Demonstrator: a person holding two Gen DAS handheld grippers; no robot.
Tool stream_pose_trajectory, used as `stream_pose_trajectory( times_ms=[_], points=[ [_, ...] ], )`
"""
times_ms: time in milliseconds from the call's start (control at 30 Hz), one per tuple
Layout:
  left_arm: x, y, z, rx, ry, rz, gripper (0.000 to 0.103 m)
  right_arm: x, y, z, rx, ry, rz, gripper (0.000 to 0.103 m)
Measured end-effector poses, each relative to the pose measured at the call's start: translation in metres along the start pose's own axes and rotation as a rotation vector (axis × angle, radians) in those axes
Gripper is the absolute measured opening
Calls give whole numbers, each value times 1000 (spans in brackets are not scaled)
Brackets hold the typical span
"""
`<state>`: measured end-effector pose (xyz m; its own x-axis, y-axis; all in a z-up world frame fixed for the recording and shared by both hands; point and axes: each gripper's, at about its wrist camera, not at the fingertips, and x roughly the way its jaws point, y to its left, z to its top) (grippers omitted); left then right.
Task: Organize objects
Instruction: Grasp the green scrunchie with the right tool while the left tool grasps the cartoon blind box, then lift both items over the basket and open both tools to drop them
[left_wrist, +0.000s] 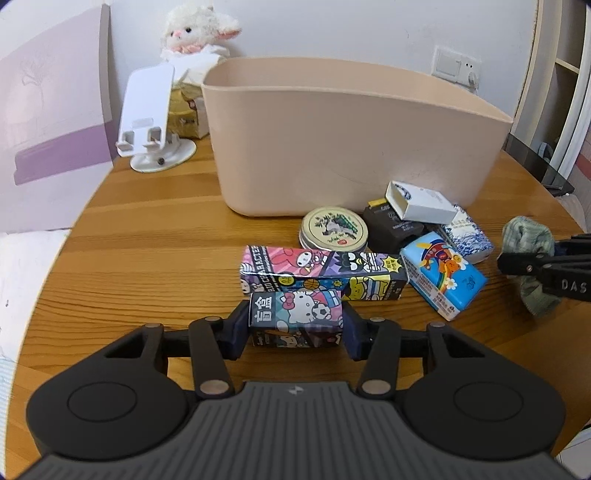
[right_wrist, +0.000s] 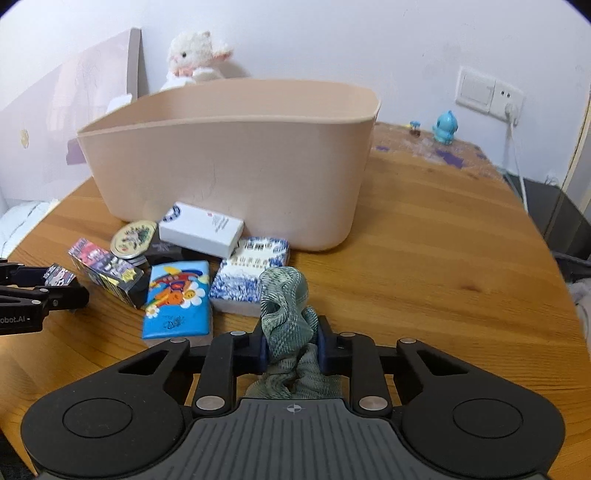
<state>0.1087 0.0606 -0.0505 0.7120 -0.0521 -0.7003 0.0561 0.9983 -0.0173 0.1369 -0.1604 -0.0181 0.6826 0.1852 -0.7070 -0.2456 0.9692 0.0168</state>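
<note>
Two hand-held grippers work over a wooden bench (left_wrist: 147, 236). Left hand-held gripper (left_wrist: 295, 328) is closed on a small Hello Kitty box (left_wrist: 295, 314), its blue pads pressed to the box's two ends; the box sits low over the bench, just in front of a longer cartoon box (left_wrist: 321, 273). Right hand-held gripper (right_wrist: 291, 347) is closed on a bunched green cloth (right_wrist: 286, 302), which bulges up between the jaws and hangs below them.

A beige bin (right_wrist: 229, 173) stands on the bench behind a cluster of small things. In that cluster, a round tin (left_wrist: 334, 229) lies near the bin's front wall, a white box (right_wrist: 201, 229) rests tilted on a dark box (left_wrist: 391, 225), and a blue tissue pack (right_wrist: 177, 299) lies beside a blue-and-white pack (right_wrist: 251, 280). Left of the bin are a white phone stand (left_wrist: 151, 118) and a plush lamb (left_wrist: 195, 33). A blue figurine (right_wrist: 445, 127) stands by the wall.
</note>
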Motion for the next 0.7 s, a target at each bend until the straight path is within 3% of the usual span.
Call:
stream_pose_trajectory(
  times_ms=[367, 500, 700],
  points=[
    [-58, -2, 20, 54, -129, 38, 52, -53, -7, 29, 30, -146, 42, 22],
    [-78, -1, 37, 61, -194, 47, 52, -65, -16, 47, 57, -193, 78, 22],
    [-84, 1, 69, 77, -259, 82, 52, -70, -23, 86, 57, -285, 60, 22]
  ],
)
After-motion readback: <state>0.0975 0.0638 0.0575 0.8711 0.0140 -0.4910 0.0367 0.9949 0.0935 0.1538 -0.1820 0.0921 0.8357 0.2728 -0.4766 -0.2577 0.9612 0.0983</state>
